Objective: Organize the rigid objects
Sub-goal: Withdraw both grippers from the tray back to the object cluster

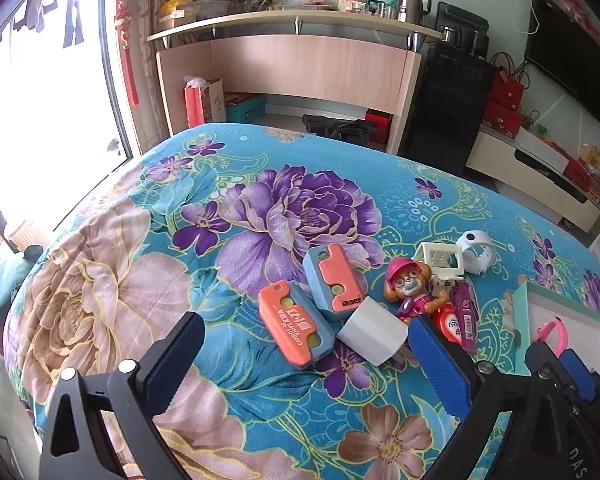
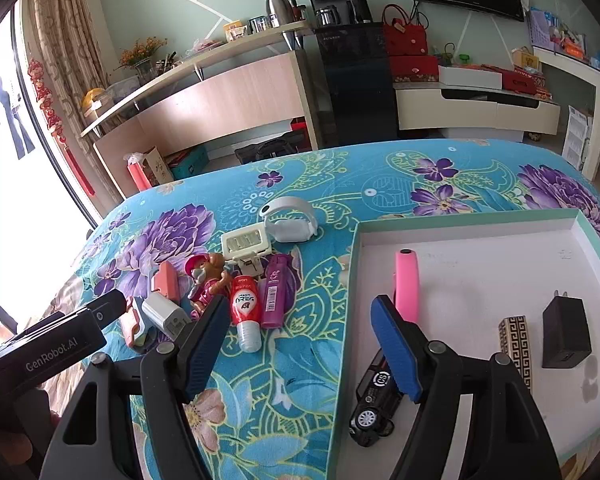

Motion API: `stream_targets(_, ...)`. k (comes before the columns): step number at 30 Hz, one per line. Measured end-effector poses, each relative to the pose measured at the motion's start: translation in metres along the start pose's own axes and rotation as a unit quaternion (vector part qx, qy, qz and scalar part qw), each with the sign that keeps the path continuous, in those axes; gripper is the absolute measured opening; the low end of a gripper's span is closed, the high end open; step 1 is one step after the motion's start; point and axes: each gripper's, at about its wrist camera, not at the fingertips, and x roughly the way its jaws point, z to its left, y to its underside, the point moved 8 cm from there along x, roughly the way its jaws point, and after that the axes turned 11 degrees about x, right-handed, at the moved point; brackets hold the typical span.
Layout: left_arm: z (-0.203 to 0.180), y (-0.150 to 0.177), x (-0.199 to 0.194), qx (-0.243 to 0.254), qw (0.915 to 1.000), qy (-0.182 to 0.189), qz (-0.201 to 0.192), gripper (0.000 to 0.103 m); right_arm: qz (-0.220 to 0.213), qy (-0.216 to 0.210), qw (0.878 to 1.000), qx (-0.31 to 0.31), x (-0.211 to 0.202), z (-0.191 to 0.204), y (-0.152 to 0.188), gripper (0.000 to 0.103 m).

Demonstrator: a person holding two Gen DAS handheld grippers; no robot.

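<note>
Loose toy pile (image 2: 220,280) lies on the bedspread, at 9 o'clock from the box lid (image 2: 572,224). Right gripper (image 2: 300,344) and left gripper (image 1: 306,364): jaws spread, nothing pinched. Judged between picks; next, grasp the white block (image 1: 374,330). Lid's 12 o'clock half is free; mind its raised rim.

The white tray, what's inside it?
Inside the tray lie a pink stick, a black toy car, a patterned tube and a black charger. The right gripper covers part of the car and the tray's near edge.
</note>
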Motion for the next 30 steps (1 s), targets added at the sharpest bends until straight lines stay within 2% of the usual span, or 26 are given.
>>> stream_targets(8, 0.043, -0.007, 0.004, -0.056, 0.9979, -0.03, 0.011, 0.103, 0.007, -0.018, 0.999, -0.028, 0.017, 0.026, 0.009, 0.074)
stream_targets(13, 0.05, -0.011, 0.016, -0.038, 0.9979, -0.044, 0.03, 0.103, 0.025, -0.023, 0.999, -0.031, 0.031, 0.036, 0.017, 0.074)
stream_targets(22, 0.039, -0.001, 0.047, -0.03, 0.9978, -0.009, 0.059, 0.103, 0.043, -0.011, 0.998, -0.043, 0.046, 0.045, 0.028, 0.074)
stream_targets(30, 0.043, 0.008, 0.064, -0.05, 0.9957, 0.01, 0.077, 0.103, 0.044, -0.001, 0.997, -0.058, 0.049, 0.048, 0.033, 0.074)
